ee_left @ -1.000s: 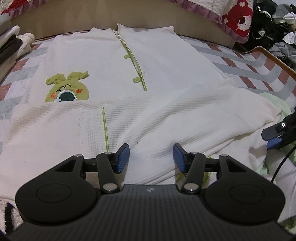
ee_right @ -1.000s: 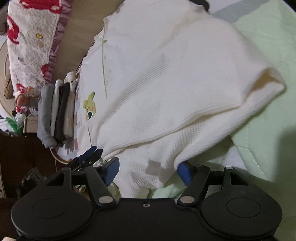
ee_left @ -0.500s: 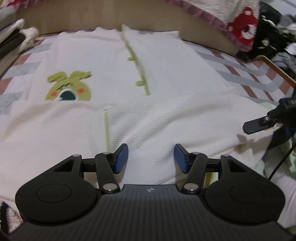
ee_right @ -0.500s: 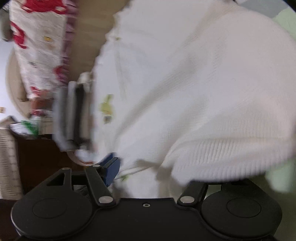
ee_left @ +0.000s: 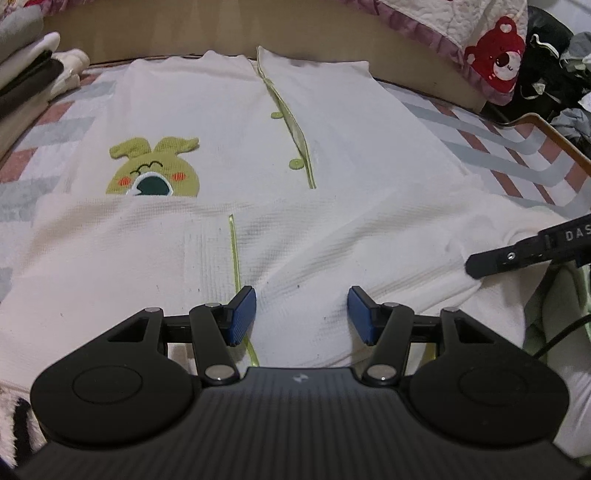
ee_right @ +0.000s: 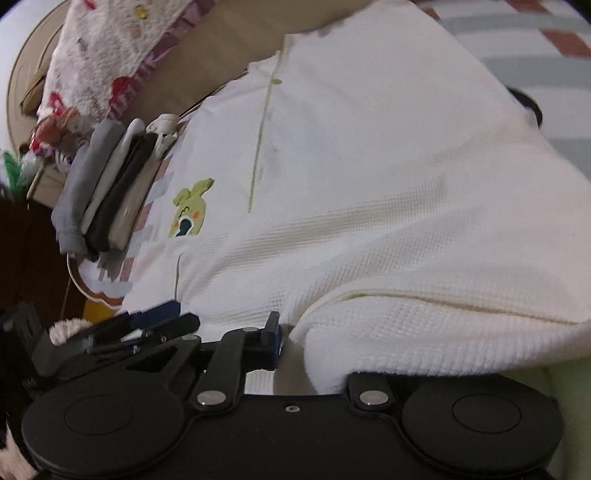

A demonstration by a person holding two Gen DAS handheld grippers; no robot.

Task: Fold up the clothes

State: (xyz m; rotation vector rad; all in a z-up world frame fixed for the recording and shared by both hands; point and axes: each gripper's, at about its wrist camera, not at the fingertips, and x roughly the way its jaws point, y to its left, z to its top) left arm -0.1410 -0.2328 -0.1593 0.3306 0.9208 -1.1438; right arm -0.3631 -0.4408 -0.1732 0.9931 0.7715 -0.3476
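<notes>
A cream waffle-knit garment (ee_left: 332, 155) with green buttons and a green rabbit patch (ee_left: 153, 173) lies flat on the bed, its near part folded back over itself. My left gripper (ee_left: 301, 317) is open and hovers low over the near folded edge with nothing between its fingers. In the right wrist view, my right gripper (ee_right: 291, 343) has its jaws drawn close on a thick fold of the garment (ee_right: 369, 229); cloth hides the right finger. The right gripper (ee_left: 517, 254) also shows at the right edge of the left wrist view, resting on the cloth.
A striped bedsheet (ee_left: 498, 140) lies under the garment, with a wooden headboard (ee_left: 147, 33) behind. A stack of folded clothes (ee_right: 107, 192) stands at the left. A red-bear quilt (ee_left: 495, 55) and loose dark clothes (ee_left: 554, 74) sit at the back right. Pale green bedding (ee_right: 535, 380) lies beside the right gripper.
The right gripper has moved in onto the garment's right fold and its jaws have closed from wide open. The left gripper stays open and has barely moved.
</notes>
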